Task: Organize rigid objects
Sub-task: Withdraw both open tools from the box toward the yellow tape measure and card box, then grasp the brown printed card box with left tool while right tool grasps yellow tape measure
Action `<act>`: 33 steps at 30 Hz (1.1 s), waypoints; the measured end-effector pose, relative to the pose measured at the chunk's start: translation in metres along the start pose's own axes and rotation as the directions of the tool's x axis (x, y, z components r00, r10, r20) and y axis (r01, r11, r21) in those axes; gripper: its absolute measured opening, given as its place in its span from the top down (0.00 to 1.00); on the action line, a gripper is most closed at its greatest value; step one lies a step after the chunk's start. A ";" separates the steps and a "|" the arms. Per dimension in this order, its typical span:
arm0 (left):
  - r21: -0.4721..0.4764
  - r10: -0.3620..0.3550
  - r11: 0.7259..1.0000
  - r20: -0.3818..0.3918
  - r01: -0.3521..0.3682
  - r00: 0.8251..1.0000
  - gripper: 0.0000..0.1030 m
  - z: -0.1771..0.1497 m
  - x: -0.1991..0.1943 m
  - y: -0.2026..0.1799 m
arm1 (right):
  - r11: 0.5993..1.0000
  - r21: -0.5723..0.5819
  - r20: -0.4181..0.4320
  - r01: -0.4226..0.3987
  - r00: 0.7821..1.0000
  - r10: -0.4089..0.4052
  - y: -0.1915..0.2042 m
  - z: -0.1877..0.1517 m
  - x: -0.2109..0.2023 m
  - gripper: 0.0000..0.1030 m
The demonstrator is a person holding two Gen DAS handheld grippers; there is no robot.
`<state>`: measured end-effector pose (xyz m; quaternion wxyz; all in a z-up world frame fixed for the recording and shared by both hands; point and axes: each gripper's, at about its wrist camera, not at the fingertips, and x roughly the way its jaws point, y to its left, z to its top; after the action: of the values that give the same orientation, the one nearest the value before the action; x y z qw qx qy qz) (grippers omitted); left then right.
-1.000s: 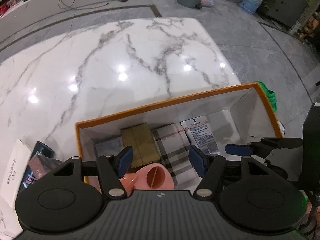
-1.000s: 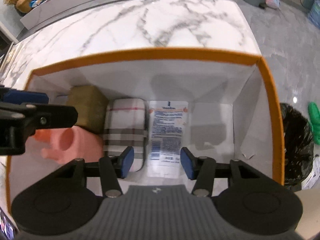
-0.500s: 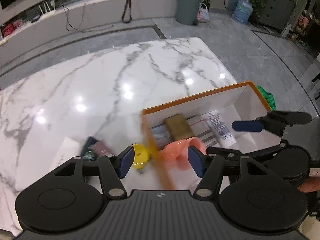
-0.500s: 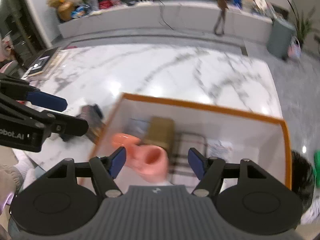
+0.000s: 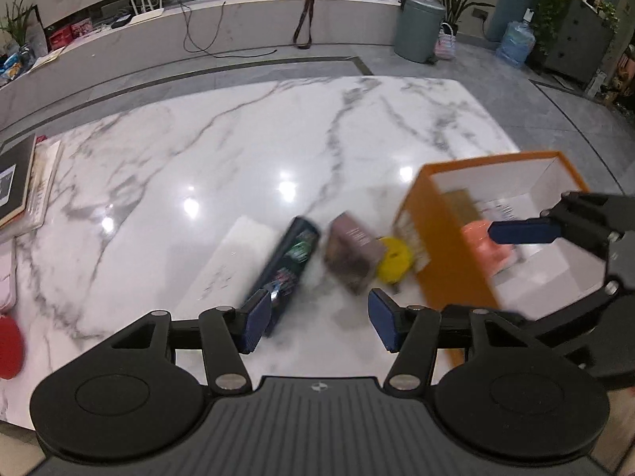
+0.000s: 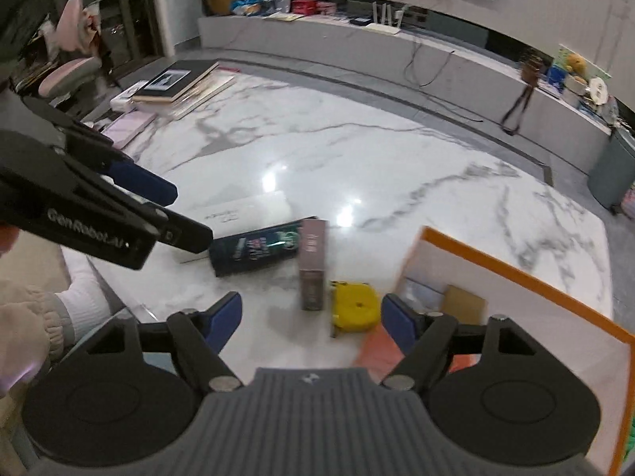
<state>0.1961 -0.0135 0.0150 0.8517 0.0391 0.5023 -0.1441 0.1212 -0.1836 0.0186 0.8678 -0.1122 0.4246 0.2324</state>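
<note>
An orange-rimmed white box point(image 5: 448, 254) point(image 6: 516, 273) stands on the marble table point(image 5: 246, 139) at the right, with a pink cup point(image 5: 486, 244) and several packets inside. Left of it lie a yellow tape measure point(image 5: 393, 260) point(image 6: 353, 309), a mauve carton point(image 5: 351, 254) point(image 6: 313, 265), a dark carton point(image 5: 289, 261) point(image 6: 258, 248) and a white carton point(image 5: 234, 261) point(image 6: 242, 214). My left gripper point(image 5: 319, 323) hovers above the table by the dark carton, its jaws closing on nothing. My right gripper point(image 6: 311, 319) hangs over the mauve carton and tape measure, its jaws opening and empty.
A stack of books point(image 5: 16, 182) point(image 6: 178, 83) lies at the table's far left, with a pale pink flat box point(image 6: 127, 127) beside it. A red disc point(image 5: 8, 349) sits at the left edge. A person's sleeve point(image 6: 39, 317) is below the left gripper.
Both grippers have swung left, out from over the box's inside to above the loose cartons on the table. The right jaws have widened and the left jaws have narrowed slightly.
</note>
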 end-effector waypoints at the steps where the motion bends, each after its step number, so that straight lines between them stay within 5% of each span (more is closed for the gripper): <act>1: 0.000 0.003 1.000 -0.011 -0.003 1.000 0.35 -0.005 0.004 0.005 | 1.000 -0.007 -0.010 0.004 1.000 -0.004 0.004 0.002 0.006 0.34; 5: 0.023 0.030 0.999 -0.030 -0.029 0.999 0.36 -0.022 0.021 0.024 | 1.000 -0.013 -0.057 0.001 0.998 -0.002 0.015 0.004 0.030 0.51; 13: 0.167 0.011 0.986 0.014 -0.014 1.000 0.36 -0.034 0.048 0.024 | 0.996 -0.066 -0.110 0.064 0.991 -0.071 0.028 0.007 0.064 0.52; 18: 0.256 -0.086 0.965 0.076 0.064 0.993 0.38 -0.030 0.052 0.006 | 0.985 -0.156 -0.175 0.079 0.979 -0.106 0.025 0.014 0.079 0.52; 21: 0.331 -0.133 0.939 0.099 0.094 0.986 0.33 -0.027 0.053 -0.005 | 0.959 -0.271 -0.214 0.080 0.967 -0.141 0.023 0.017 0.085 0.54; 25: 0.387 -0.186 0.914 0.139 0.119 0.973 0.24 -0.026 0.055 -0.013 | 0.920 -0.385 -0.255 0.065 0.951 -0.174 0.016 0.021 0.088 0.72; 33: 0.451 -0.171 0.889 0.162 0.081 0.972 0.21 -0.022 0.083 -0.020 | 0.834 -0.551 -0.306 -0.023 0.936 -0.176 0.013 0.034 0.098 0.73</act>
<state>0.2099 -0.0451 -0.0664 0.8550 0.1837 0.3709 -0.3126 0.1905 -0.1289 -0.0378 0.7202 -0.4110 0.4807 0.2852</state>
